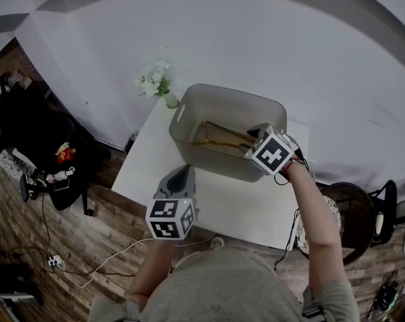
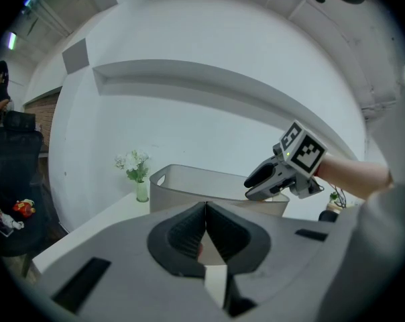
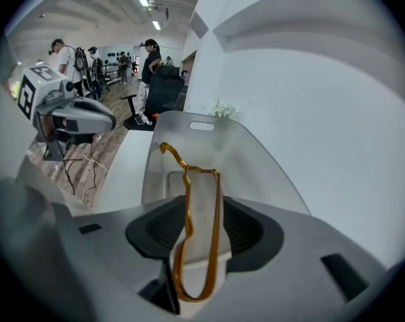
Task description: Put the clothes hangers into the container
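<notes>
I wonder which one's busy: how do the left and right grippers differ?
The left grey gripper has its jaws shut on nothing; the right grey gripper has its jaws apart round a gold wire hanger. The left hangs over the white table; the right over the grey plastic container. Both carry marker cubes.

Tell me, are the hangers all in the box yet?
Nearly. Done: the gold hanger has been brought to the container and hangs in its opening. In hand: it sits between the right gripper's open jaws, which are not pressing on it. Left: it has to settle inside. The left gripper is shut and empty, and no other hanger shows on the table.
</notes>
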Available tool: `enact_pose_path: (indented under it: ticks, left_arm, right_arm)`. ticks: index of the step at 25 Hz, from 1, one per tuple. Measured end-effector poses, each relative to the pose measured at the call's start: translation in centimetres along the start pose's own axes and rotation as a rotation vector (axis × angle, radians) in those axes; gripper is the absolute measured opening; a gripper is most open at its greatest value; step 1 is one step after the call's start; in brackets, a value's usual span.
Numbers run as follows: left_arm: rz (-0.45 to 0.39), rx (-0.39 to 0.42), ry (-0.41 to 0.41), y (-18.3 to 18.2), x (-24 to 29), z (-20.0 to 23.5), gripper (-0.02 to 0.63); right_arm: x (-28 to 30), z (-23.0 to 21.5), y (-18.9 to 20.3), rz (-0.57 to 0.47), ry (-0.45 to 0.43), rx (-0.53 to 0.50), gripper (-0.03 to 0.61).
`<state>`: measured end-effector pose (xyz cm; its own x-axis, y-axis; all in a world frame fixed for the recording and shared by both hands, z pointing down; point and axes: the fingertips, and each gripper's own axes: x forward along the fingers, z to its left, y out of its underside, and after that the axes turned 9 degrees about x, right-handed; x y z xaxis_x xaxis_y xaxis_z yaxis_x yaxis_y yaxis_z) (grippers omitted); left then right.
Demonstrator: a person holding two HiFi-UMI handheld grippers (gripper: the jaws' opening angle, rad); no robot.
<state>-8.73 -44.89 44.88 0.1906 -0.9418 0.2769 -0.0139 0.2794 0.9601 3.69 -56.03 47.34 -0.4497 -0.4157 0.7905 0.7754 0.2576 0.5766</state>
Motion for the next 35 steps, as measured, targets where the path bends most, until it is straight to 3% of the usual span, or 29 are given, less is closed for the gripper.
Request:
enact_pose_path:
  ticks: [11, 19, 35]
  left_arm:
    - [0.001, 0.003, 0.023, 0.1, -2.4, 0.7, 0.006]
    - [-0.005, -0.001, 0.057, 0.4, -5.3, 0.9, 0.006]
    - [-0.01, -0.005, 0.114, 3.4, -13.6, 0.1, 0.006]
  right_arm:
    - [-2.5, 0.9, -1.9, -0.113, 0.11, 0.07, 0.198]
    - [-7.0, 3.5, -3.3, -0.264, 0.225, 0.184, 0.189]
    - [-11.4, 14.5, 1.1, -0.386, 0.308, 0.412, 0.029]
